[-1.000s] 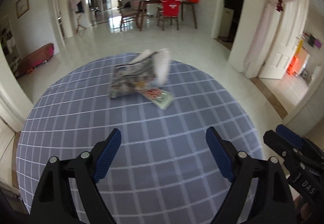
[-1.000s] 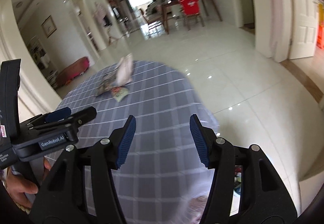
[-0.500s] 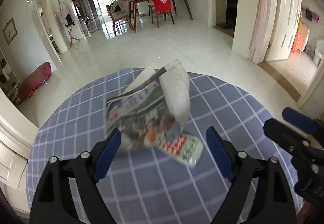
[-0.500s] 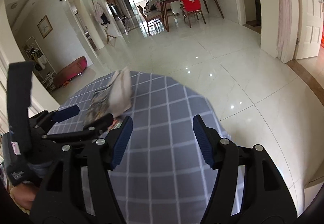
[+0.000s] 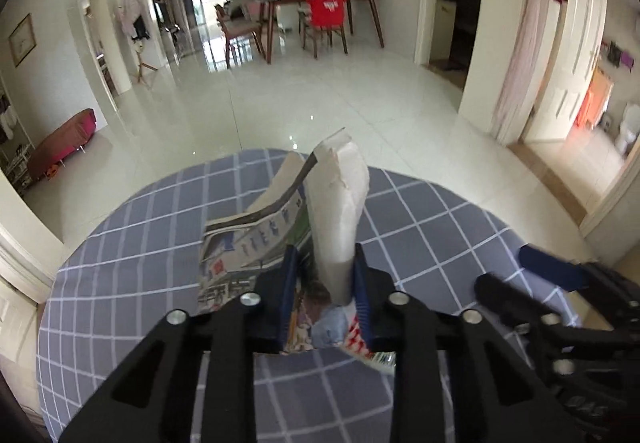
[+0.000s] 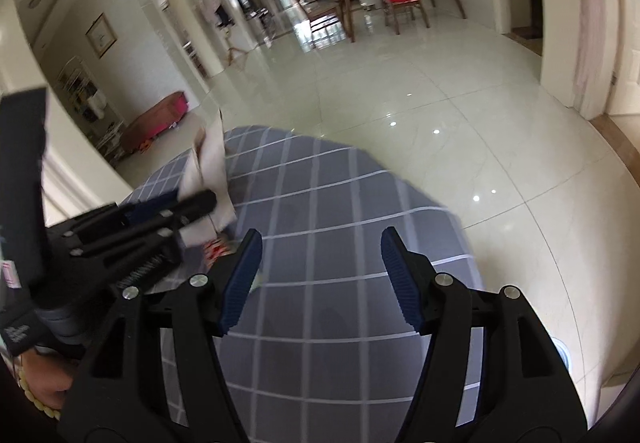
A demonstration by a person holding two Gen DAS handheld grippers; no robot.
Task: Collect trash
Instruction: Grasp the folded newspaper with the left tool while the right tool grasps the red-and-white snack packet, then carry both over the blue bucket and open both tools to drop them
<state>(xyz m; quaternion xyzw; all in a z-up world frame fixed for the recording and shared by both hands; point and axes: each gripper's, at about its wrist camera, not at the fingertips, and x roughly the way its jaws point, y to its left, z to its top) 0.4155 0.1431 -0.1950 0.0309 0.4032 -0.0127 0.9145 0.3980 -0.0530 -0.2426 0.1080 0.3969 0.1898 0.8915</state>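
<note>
The left hand-held gripper (image 5: 325,293) pointed down over a round surface (image 5: 440,227) covered in a grey-blue checked cloth, and its jaws were closing on a folded newspaper (image 5: 256,243). The blue pads (image 5: 289,295) sat on either side of an upright white fold of the paper, which rose straight ahead of the fingertips, while the printed pages spread flat on the cloth to the left of the jaws. A small red-and-white wrapper (image 5: 366,343) lay just under the right-hand pad, partly hidden beneath the paper. The right hand-held gripper (image 6: 320,275) hovered to the right of the left one, its jaws standing apart with only bare cloth between them; from its camera the left tool, the paper's white fold (image 6: 214,163) and the wrapper were off to its left, near but not touching. A hand (image 6: 44,383) gripped the left tool's handle at the lower left edge of that view. Beyond the surface lay a glossy tiled floor (image 5: 320,103).
</note>
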